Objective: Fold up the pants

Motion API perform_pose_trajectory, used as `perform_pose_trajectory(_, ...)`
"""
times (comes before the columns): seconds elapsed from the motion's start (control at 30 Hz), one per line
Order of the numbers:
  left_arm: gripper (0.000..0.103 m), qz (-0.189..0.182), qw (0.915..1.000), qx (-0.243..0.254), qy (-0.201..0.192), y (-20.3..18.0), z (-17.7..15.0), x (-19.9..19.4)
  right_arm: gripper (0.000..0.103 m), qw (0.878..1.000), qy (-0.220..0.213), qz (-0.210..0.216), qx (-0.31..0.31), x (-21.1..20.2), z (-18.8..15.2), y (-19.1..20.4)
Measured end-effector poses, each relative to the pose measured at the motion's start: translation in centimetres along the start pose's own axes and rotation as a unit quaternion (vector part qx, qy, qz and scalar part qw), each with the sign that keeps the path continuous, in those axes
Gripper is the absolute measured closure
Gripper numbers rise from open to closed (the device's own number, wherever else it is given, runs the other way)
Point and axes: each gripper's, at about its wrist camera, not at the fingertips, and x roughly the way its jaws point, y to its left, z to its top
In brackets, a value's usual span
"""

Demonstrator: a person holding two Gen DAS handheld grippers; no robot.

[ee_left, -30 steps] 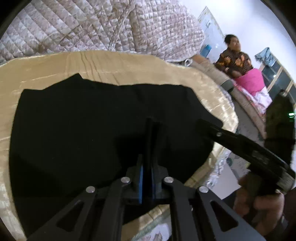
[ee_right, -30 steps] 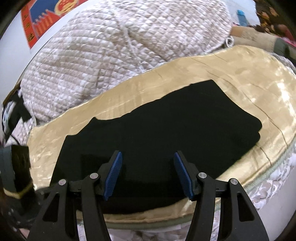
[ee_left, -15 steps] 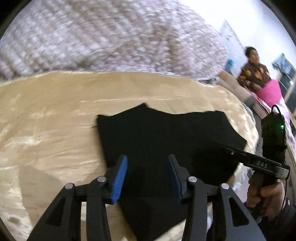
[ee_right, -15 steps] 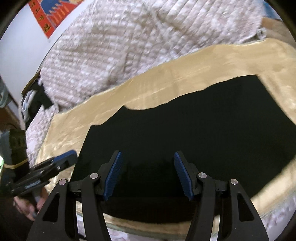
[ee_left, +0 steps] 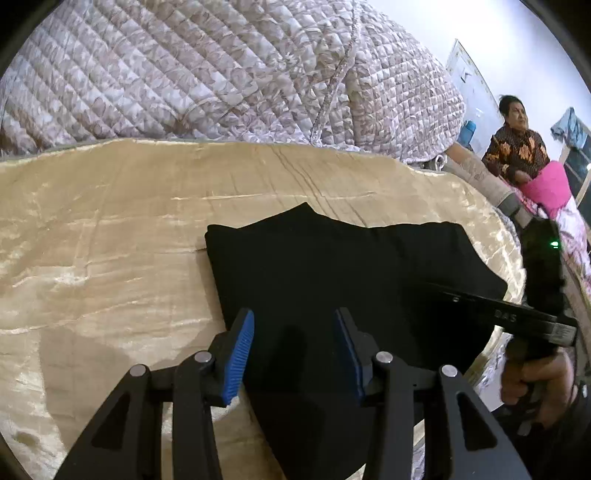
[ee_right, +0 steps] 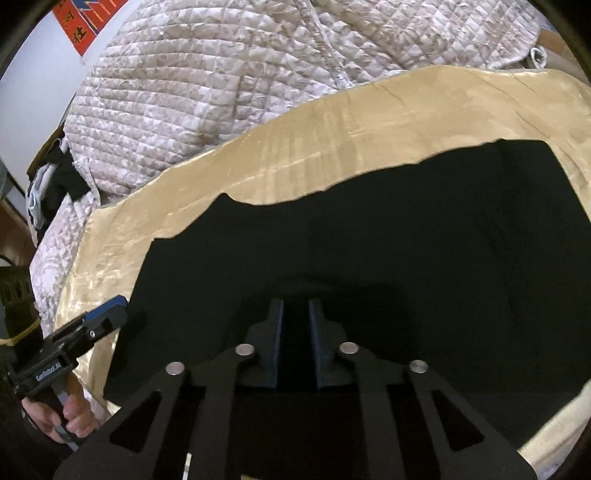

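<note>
The black pants (ee_left: 343, 273) lie folded flat on a golden satin cover (ee_left: 103, 266). My left gripper (ee_left: 293, 343) is open and empty, hovering over the pants' near left edge. In the right wrist view the pants (ee_right: 406, 236) fill the middle. My right gripper (ee_right: 296, 325) has its jaws drawn close with a narrow gap, low over the near edge of the pants; whether cloth sits between the pads is hidden by the dark. The right gripper shows side-on in the left wrist view (ee_left: 495, 314). The left gripper shows at the left edge of the right wrist view (ee_right: 99, 321).
A quilted floral bedspread (ee_left: 221, 74) is heaped behind the cover. A seated person (ee_left: 517, 147) with pink cloth is at the far right. The bed edge (ee_left: 513, 258) runs close to the pants on the right. A red poster (ee_right: 81, 22) hangs on the wall.
My left gripper opened, let go of the pants and pulled back. My right gripper moved down to the pants' near edge and its jaws narrowed from wide open.
</note>
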Motion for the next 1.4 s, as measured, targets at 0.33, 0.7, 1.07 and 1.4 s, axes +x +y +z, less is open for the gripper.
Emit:
perform_pose_trajectory(0.33, 0.056, 0.055, 0.9975, 0.045, 0.003, -1.5, -0.4, 0.6, 0.090, 0.995, -0.063, -0.031, -0.075, -2.0, -0.5, 3.1)
perform_pose_trajectory(0.7, 0.056, 0.064, 0.9964, 0.055, 0.004, -1.7, -0.9, 0.2, 0.082, 0.991, -0.065, -0.047, -0.107, -2.2, -1.7, 4.5)
perform_pose_trajectory(1.07, 0.056, 0.059, 0.9950, 0.079, 0.010, -3.5, -2.5, -0.2, 0.082, 0.987, -0.028, -0.067, -0.142, 0.0, -3.8, 5.5)
perform_pose_trajectory(1.4, 0.056, 0.072, 0.9925, 0.098, 0.010, -3.9, -2.9, 0.1, 0.082, 0.991, -0.032, -0.074, -0.107, -0.7, -3.5, 3.7)
